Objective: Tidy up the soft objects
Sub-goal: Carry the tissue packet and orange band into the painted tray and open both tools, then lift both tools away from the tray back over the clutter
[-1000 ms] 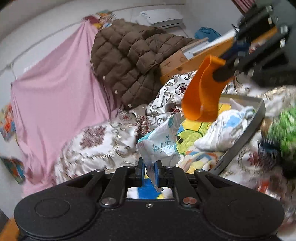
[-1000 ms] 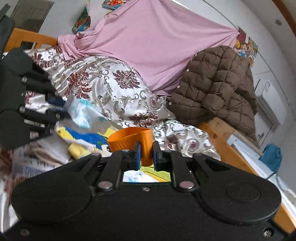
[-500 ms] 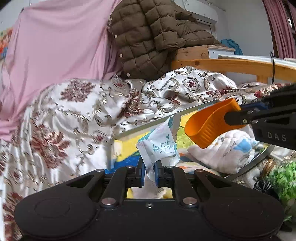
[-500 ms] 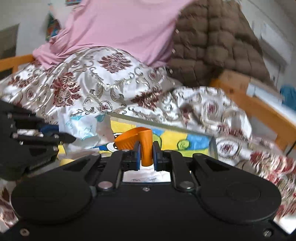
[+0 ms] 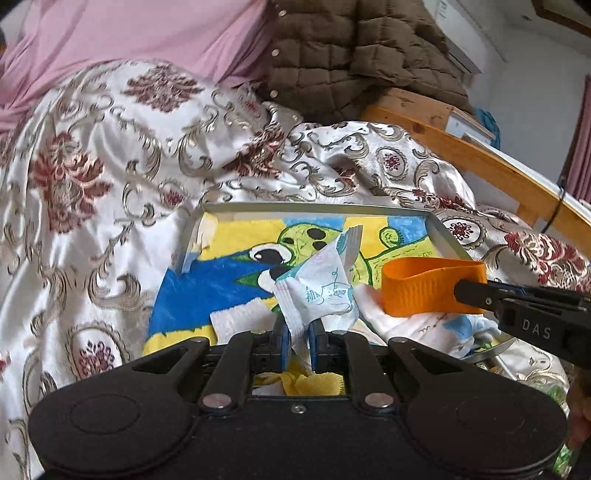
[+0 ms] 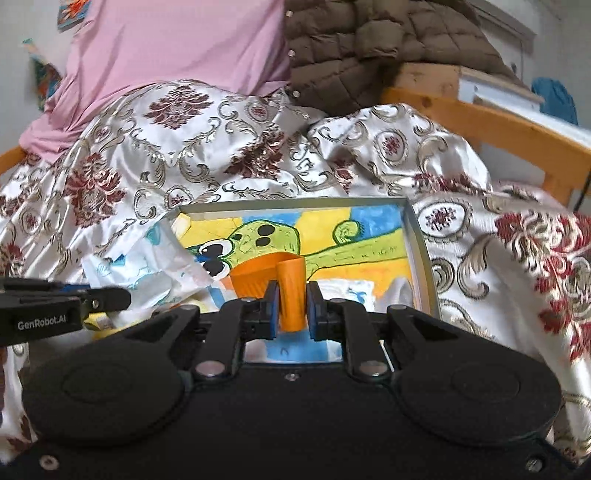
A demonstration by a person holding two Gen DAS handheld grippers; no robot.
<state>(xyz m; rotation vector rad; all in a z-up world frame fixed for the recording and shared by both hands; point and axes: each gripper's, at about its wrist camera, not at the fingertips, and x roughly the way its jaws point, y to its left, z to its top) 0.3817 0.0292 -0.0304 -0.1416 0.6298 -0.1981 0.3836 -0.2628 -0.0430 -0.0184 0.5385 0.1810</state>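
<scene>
A grey-rimmed tray [image 5: 314, 207] with a cartoon-printed cloth liner lies on the floral bedspread. My left gripper [image 5: 297, 332] is shut on a white and blue soft packet [image 5: 325, 291], held low over the tray's near half. My right gripper [image 6: 291, 306] has an orange band [image 6: 291, 295] between its pads, and its jaws are opening a little. In the left wrist view the orange band [image 5: 417, 291] hangs just right of the packet, above a white cloth [image 5: 417, 328]. The right wrist view shows the left gripper [image 6: 122, 297] and the packet [image 6: 155, 269] at the tray's left.
A yellow cloth [image 5: 310, 382] and a small white towel [image 5: 240, 317] lie in the tray's near part. The floral bedspread [image 5: 92, 166] rises behind the tray. Beyond it are a pink sheet [image 5: 129, 29], a brown quilted jacket [image 5: 351, 48] and a wooden bed frame [image 5: 480, 162].
Both grippers rolled level and came down toward the tray, which now fills the middle of each view. The packet and the orange band stayed between their pads.
</scene>
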